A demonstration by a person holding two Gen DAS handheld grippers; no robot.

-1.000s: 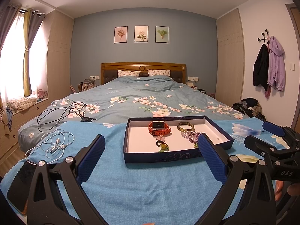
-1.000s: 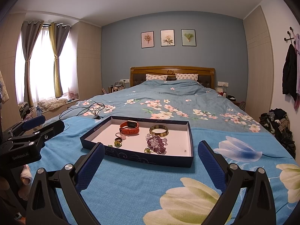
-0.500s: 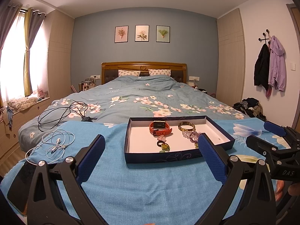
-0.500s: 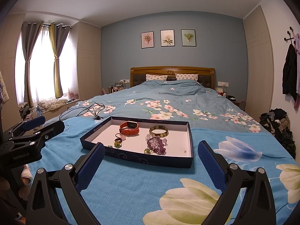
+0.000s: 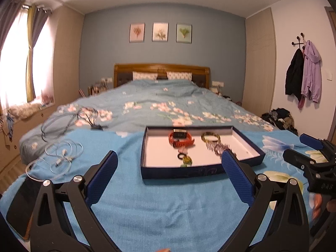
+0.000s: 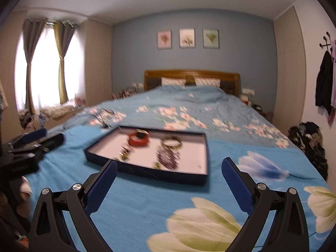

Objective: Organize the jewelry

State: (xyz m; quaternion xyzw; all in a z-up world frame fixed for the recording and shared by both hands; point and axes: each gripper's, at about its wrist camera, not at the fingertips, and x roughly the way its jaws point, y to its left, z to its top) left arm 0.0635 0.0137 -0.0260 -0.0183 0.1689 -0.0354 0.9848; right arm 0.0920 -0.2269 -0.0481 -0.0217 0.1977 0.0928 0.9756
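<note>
A dark blue tray (image 5: 189,173) with a white floor lies on the bed's blue cloth. In it are a red watch band (image 5: 181,139), a gold bangle (image 5: 210,137), a purple bead bracelet (image 5: 216,147) and small rings (image 5: 184,159). My left gripper (image 5: 169,159) is open, just short of the tray's near wall. The right wrist view shows the same tray (image 6: 163,175), red band (image 6: 138,139), bangle (image 6: 171,141) and purple beads (image 6: 168,156). My right gripper (image 6: 169,169) is open and empty, close to the tray's near edge. Each gripper also shows at the other view's side.
White earphones (image 5: 61,155) and a black cable (image 5: 69,119) lie left of the tray. A dark phone (image 5: 23,201) rests at the near left corner. Coats (image 5: 302,73) hang on the right wall, with clothes piled on the floor (image 5: 279,119) below.
Both grippers have moved forward toward the tray, which now looks larger and blurred; the right view has also tipped downward. Both stay open.
</note>
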